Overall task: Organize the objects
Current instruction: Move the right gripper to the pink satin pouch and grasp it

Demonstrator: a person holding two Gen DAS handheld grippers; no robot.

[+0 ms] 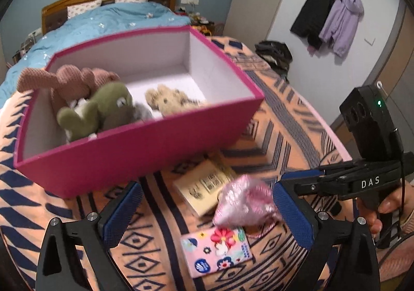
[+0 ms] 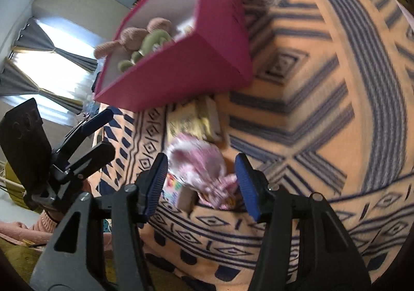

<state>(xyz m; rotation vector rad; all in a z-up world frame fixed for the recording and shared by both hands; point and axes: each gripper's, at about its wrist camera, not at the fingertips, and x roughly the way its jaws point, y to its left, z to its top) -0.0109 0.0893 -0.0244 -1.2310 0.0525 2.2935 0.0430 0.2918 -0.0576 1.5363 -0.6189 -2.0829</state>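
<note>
Left wrist view: pink box (image 1: 145, 159) sits in the upper left and centre of the frame on an orange blanket (image 1: 284, 120) with dark blue geometric pattern. Inside the box, at its left end: a brown plush toy (image 1: 72, 78), a green plush toy (image 1: 108, 107) in front of it, and a small tan plush toy (image 1: 168, 99) toward the middle of the white floor.

Below the box, on the blanket: a cream booklet (image 1: 204, 187) lying flat, a crinkled pink foil bag (image 1: 245, 203) overlapping its lower right corner, and a pink flowered packet (image 1: 217, 249) just below the bag.

Left hand-held gripper (image 1: 207, 216): blue pads wide apart, nothing between them touched; bag and packet lie in the gap, on the blanket.

Right hand-held gripper (image 1: 300, 179) enters from the right edge of this frame, held by a hand (image 1: 388, 213).

Right wrist view (blurred): right hand-held gripper (image 2: 200, 184) jaws partly apart; the pink bag (image 2: 199, 161) lies between the pads with space on both sides, not clamped. Packet (image 2: 173, 187) just beside the left pad. Box (image 2: 181, 68) in upper centre, booklet (image 2: 191, 120) below it.

Background, left view: bed (image 1: 116, 19) upper left, jackets (image 1: 331, 14) hanging upper right.
</note>
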